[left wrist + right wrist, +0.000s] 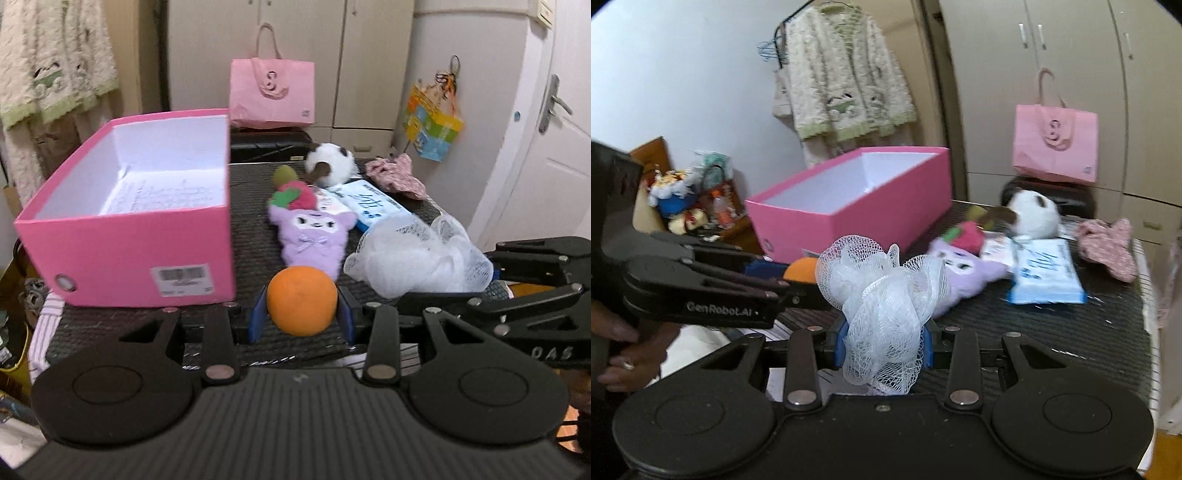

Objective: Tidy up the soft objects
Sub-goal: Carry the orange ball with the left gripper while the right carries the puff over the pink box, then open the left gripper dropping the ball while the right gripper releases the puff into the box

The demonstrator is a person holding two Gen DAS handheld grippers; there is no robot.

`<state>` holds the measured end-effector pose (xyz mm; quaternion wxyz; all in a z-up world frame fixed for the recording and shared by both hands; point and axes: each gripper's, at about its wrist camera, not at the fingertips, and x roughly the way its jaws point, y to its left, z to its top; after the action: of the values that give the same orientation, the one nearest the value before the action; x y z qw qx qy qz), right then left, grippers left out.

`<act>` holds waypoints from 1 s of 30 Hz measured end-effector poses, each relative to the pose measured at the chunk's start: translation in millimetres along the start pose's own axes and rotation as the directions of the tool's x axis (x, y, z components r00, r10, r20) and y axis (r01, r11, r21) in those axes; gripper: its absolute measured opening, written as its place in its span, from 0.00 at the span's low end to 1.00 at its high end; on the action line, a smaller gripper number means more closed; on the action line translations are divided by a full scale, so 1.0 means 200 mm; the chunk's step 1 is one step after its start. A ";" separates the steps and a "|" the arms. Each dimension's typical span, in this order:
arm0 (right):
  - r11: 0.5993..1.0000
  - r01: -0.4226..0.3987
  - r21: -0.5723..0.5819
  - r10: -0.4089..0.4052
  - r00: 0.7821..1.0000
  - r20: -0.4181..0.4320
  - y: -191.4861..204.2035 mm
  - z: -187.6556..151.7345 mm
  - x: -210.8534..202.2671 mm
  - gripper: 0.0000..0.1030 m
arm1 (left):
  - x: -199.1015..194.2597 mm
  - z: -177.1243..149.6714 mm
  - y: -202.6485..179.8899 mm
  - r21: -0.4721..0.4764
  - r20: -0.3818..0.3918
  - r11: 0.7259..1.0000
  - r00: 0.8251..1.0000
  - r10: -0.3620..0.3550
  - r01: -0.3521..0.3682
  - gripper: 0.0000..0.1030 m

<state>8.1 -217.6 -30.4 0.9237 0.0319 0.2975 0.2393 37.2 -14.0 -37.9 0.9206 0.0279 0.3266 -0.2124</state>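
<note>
My left gripper (302,314) is shut on an orange ball (302,300) just above the dark mat, in front of the open pink box (122,251). My right gripper (884,345) is shut on a white mesh sponge (882,295), which also shows in the left wrist view (417,254). On the mat lie a purple plush (310,236) with a red strawberry top (299,195), a white and brown plush ball (330,166), a blue tissue pack (373,206) and a pink floral cloth (397,175). The box (849,206) holds nothing that I can see.
A pink paper bag (272,94) stands on a black case behind the mat. A fluffy cardigan (846,70) hangs at the back left. Toys (687,195) clutter a shelf on the left. A door (554,147) is at the right.
</note>
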 end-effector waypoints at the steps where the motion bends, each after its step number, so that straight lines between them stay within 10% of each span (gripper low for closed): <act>1: 1.000 -0.012 -0.002 0.012 1.000 -0.001 0.02 0.01 0.01 0.40 | -0.01 0.00 0.02 -0.006 0.000 1.000 1.000 0.005 -0.005 0.37; 22: 0.986 -0.101 -0.132 0.106 0.994 0.032 0.24 0.46 0.45 0.40 | -0.06 0.32 0.51 -0.068 0.121 0.995 0.989 0.081 -0.073 0.39; 30: 0.963 -0.035 -0.269 0.026 0.999 -0.037 0.22 0.72 0.84 0.40 | 0.32 0.58 0.78 -0.110 -0.009 0.988 0.995 0.104 -0.104 0.39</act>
<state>189.5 -90.4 7.3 0.9107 -0.0933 0.2768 0.2920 213.3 81.4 -0.2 0.9300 -0.0057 0.3374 -0.1456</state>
